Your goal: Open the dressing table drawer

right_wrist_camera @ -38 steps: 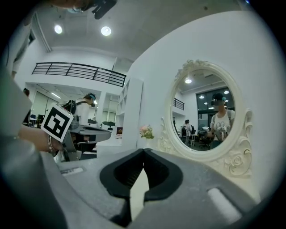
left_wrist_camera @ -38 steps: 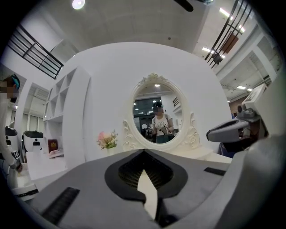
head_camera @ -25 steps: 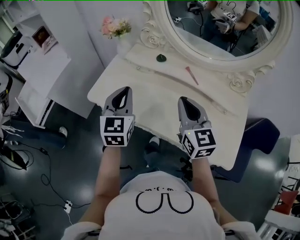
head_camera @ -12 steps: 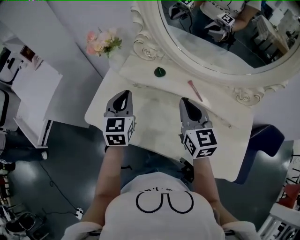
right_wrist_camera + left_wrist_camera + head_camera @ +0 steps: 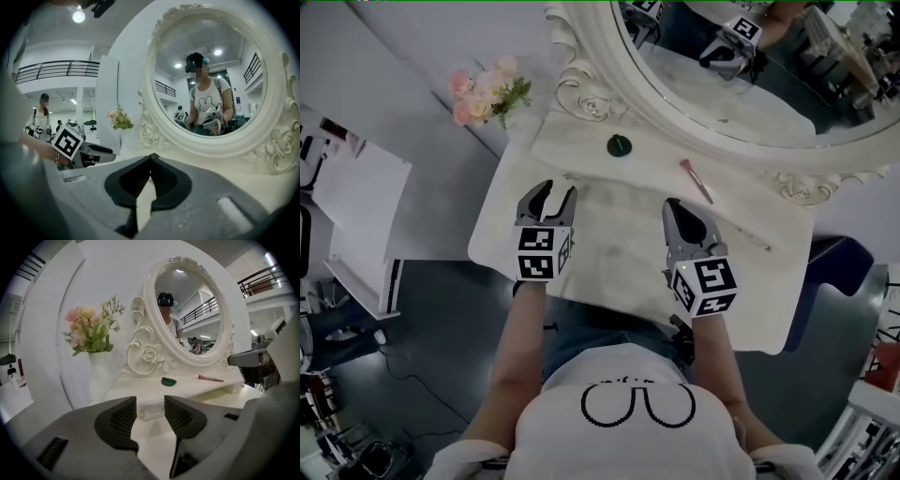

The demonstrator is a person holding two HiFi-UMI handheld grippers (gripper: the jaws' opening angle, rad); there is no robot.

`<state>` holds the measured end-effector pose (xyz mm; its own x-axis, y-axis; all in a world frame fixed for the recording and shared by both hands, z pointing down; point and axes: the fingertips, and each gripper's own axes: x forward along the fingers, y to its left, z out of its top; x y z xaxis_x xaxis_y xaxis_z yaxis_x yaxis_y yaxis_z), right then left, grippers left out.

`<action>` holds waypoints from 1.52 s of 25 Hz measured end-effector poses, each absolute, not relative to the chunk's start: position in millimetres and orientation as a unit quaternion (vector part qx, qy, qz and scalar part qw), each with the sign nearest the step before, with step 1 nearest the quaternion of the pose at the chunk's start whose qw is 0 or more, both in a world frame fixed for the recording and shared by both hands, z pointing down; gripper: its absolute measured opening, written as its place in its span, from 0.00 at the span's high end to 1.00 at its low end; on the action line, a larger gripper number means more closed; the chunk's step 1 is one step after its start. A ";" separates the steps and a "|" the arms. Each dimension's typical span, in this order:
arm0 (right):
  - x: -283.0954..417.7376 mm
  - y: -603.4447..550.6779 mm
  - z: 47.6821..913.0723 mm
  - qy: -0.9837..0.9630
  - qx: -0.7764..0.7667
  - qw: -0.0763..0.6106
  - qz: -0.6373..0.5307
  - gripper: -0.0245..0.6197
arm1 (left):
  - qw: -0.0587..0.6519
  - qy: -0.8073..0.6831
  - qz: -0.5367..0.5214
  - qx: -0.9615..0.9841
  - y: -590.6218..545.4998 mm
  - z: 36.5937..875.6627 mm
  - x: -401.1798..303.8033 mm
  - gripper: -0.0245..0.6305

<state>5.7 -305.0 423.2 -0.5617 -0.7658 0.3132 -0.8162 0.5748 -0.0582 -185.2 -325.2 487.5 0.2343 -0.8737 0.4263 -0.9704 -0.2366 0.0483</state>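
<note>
Seen from above: a white carved dressing-table surface. The left tongs hover over its left part, jaws opening, only bare surface between them. The right tongs hover alongside, tips together. Farther off lie a small dark green object and a slim pink stick, near an oval white-framed mirror. Pink flowers stand far left.

White short-sleeved T-shirt here, black looped outline print on it. Grey left tool and right tool, black ribbed pads, a black-and-white marker cube on each.
</note>
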 end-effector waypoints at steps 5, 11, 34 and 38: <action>1.5 -307.7 447.7 -0.860 0.473 0.146 0.121 0.96 | 0.180 -0.572 0.180 0.780 -343.5 522.4 -191.6 0.68; -6.9 -311.6 471.1 -0.841 0.494 0.166 0.143 0.96 | 0.211 -0.534 0.215 0.790 -360.2 566.1 -193.8 0.68; -23.4 -301.4 481.8 -0.829 0.503 0.194 0.148 0.96 | 0.230 -0.505 0.227 0.800 -355.4 582.6 -198.6 0.82; -26.8 -294.9 480.8 -0.833 0.498 0.193 0.146 0.96 | 0.233 -0.507 0.225 0.798 -343.7 582.4 -198.0 0.82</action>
<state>-26.8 -294.9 480.8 -0.4291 -0.7730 0.4673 -0.8861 0.4607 -0.0515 -198.0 -343.7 582.4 0.3836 -0.7048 0.5967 -0.9152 -0.3764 0.1437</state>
